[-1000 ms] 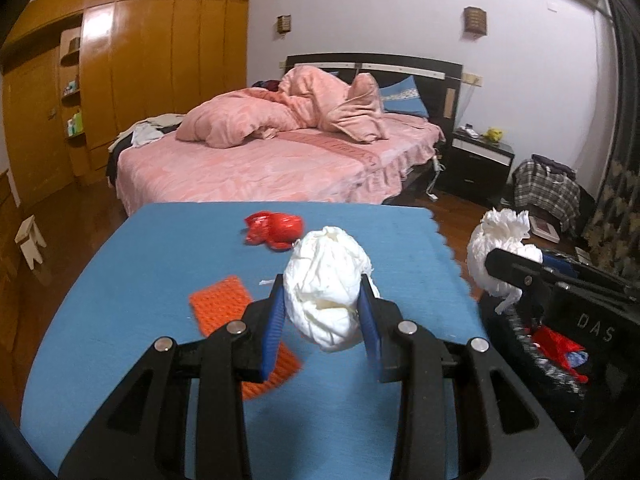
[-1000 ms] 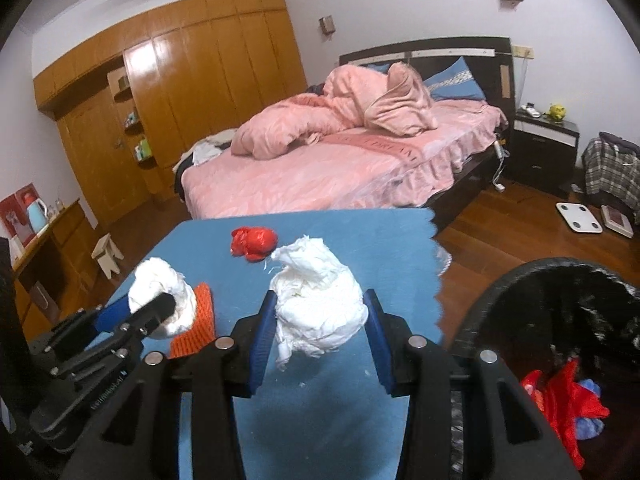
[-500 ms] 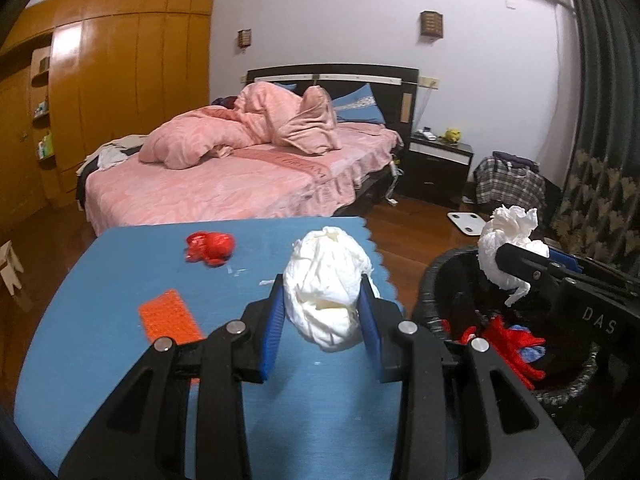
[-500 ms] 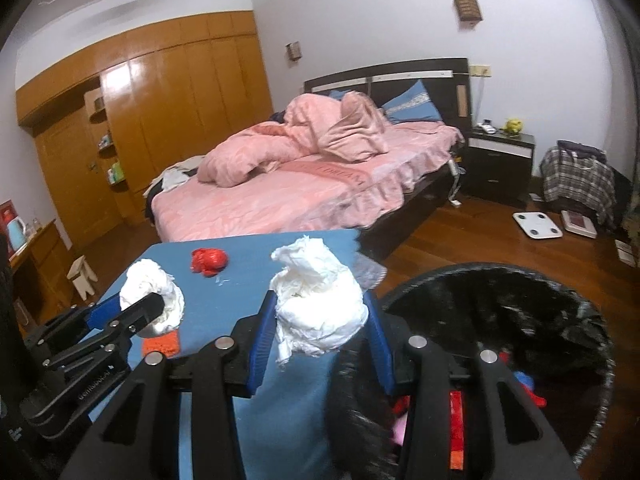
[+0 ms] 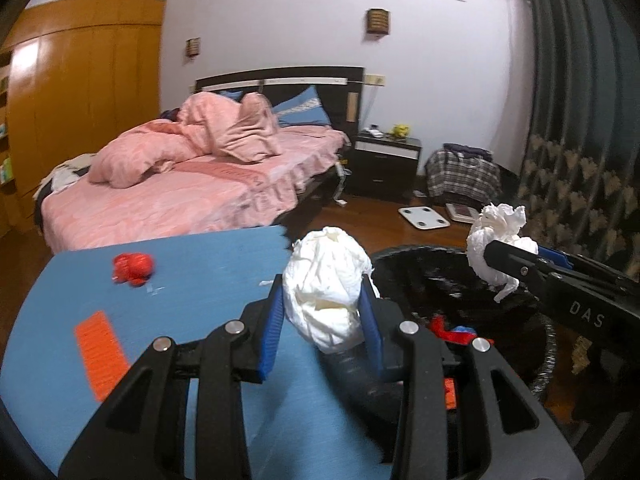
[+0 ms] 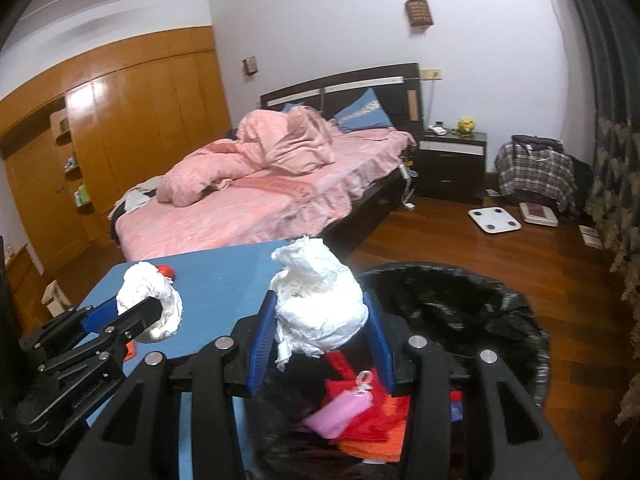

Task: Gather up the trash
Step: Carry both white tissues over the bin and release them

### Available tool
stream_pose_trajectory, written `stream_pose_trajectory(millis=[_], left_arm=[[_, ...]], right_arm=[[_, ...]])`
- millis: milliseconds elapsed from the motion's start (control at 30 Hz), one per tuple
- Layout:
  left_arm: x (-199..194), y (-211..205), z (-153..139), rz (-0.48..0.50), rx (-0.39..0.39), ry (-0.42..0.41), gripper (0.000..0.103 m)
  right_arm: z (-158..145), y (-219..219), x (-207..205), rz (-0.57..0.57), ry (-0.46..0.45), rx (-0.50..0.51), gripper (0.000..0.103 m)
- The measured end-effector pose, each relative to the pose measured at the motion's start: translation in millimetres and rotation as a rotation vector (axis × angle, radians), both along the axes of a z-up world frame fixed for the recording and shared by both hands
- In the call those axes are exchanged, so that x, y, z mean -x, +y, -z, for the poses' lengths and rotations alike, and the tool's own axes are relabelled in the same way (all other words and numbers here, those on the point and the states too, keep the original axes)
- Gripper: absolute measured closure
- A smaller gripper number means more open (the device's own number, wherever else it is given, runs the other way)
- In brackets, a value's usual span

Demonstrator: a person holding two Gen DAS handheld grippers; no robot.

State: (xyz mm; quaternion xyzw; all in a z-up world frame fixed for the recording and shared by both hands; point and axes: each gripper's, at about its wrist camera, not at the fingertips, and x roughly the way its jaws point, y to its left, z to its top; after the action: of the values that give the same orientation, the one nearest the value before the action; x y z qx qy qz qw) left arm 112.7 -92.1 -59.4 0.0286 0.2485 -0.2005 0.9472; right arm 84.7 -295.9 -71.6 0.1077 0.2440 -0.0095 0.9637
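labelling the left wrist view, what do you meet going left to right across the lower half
orange mesh piece → red wad → left gripper holding a white wad → black bin → right gripper's white wad

You hold two crumpled white paper wads: one (image 5: 326,292) clamped at the table edge, the other (image 6: 320,304) over the black-lined bin (image 6: 500,304); a red wad (image 5: 134,269) and an orange scrap (image 5: 100,354) lie on blue.

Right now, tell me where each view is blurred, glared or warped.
Left wrist view: fisheye bends the curtain; the trash bin rim and blue table near the claw smear. Right wrist view: bin liner motion-blurred, glare on the wardrobe.
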Motion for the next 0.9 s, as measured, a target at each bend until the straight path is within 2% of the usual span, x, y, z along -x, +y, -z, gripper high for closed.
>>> stream_pose_trajectory(millis=[400,700,800,900], left_arm=[[-4,-67,19,0.136,-0.018,0.006,0.068],[-16,-99,39,0.182,-0.044,0.045,0.068],[-17,-104,44,0.195,-0.038,0.062,0.066],[-17,-107,47,0.203,-0.034,0.077,0.058]], right_arm=[[18,-63,14,0.119,0.038,-0.001,0.060],[32,-89,19,0.165,0.066,-0.002,0.060],[37,-94,19,0.173,0.075,-0.003,0.058],[41,-99,20,0.180,0.085,-0.002,0.055]])
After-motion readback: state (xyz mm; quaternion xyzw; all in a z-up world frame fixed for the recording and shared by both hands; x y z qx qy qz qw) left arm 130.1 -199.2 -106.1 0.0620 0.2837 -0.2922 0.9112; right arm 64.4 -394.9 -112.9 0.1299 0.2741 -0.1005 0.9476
